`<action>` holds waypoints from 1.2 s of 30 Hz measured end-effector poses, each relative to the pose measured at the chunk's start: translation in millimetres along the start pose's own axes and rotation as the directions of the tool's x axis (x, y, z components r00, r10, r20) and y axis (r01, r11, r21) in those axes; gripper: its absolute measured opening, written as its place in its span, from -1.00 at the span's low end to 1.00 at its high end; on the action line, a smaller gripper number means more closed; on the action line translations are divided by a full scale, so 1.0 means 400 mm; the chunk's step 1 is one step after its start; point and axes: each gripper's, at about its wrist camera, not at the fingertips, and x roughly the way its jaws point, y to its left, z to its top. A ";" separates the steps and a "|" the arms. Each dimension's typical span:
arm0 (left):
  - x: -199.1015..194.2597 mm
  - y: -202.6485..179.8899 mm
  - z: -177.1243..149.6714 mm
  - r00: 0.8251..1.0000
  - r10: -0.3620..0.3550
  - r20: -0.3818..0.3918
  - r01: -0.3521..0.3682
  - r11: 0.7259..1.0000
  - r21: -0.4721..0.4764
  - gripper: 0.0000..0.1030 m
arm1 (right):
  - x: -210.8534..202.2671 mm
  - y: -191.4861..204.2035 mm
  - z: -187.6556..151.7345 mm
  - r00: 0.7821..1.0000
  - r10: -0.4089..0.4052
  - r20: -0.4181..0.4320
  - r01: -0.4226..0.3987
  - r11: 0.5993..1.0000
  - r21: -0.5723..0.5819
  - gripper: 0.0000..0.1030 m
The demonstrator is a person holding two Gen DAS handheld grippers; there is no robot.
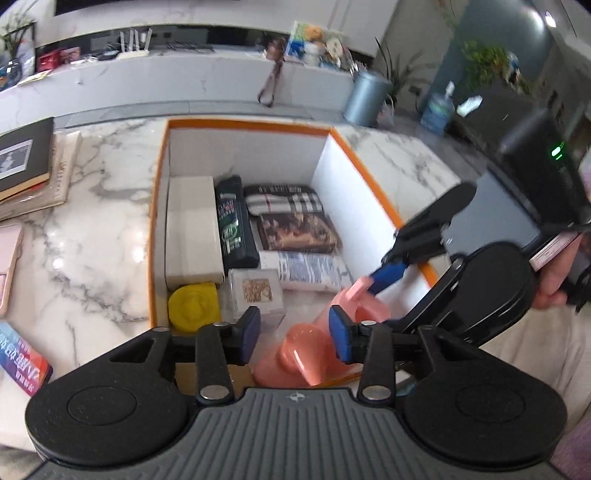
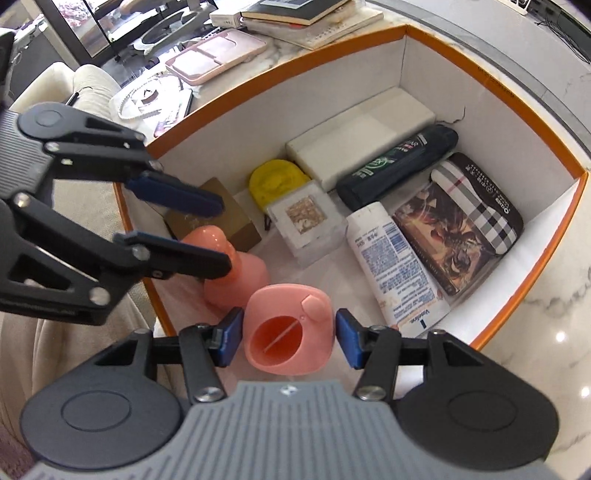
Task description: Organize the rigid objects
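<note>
An orange-rimmed white box (image 1: 343, 136) (image 2: 491, 85) holds several items: a white block (image 1: 192, 229) (image 2: 362, 136), a dark bottle (image 1: 234, 225) (image 2: 399, 162), a yellow lid (image 1: 192, 304) (image 2: 275, 177), a clear case (image 1: 256, 291) (image 2: 306, 221), a book (image 1: 295, 230) (image 2: 450, 236), a checked pouch (image 1: 284, 199) (image 2: 480, 192) and a white tube (image 1: 310, 269) (image 2: 395, 258). Two pink plastic pieces sit at the near corner. My left gripper (image 1: 293, 334) (image 2: 218, 229) is open around one pink piece (image 1: 295, 354) (image 2: 240, 273). My right gripper (image 2: 290, 339) (image 1: 373, 278) is open, its pads beside the pink cup (image 2: 291, 332) (image 1: 364, 306).
Stacked books (image 1: 26, 166) (image 2: 306, 18) and a pink tray (image 1: 9, 266) (image 2: 218, 55) lie on the marble counter (image 1: 92, 229) left of the box. A colourful packet (image 1: 22, 354) lies near the left edge. A grey bin (image 1: 365, 98) stands behind the counter.
</note>
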 end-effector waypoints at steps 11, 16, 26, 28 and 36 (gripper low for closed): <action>-0.067 -0.067 0.021 0.992 0.090 0.088 -0.087 0.996 -0.032 0.07 | -0.036 0.016 -0.019 0.999 -0.044 0.001 0.044 0.998 0.045 0.16; -0.116 -0.110 0.030 0.982 0.138 0.127 -0.135 0.990 -0.029 0.07 | -0.090 0.018 -0.048 0.997 -0.057 0.047 0.053 0.995 0.081 0.17; -0.233 -0.220 0.055 0.902 0.332 0.276 -0.327 0.943 -0.064 0.07 | -0.283 0.069 -0.125 0.952 -0.187 0.243 0.141 0.971 0.196 0.23; -0.261 -0.246 0.055 0.871 0.370 0.322 -0.361 0.928 -0.091 0.07 | -0.327 0.088 -0.150 0.927 -0.238 0.290 0.174 0.957 0.230 0.23; -0.337 -0.354 0.013 0.768 0.495 0.406 -0.463 0.868 -0.182 0.33 | -0.443 0.164 -0.273 0.827 -0.392 0.404 0.240 0.895 0.377 0.51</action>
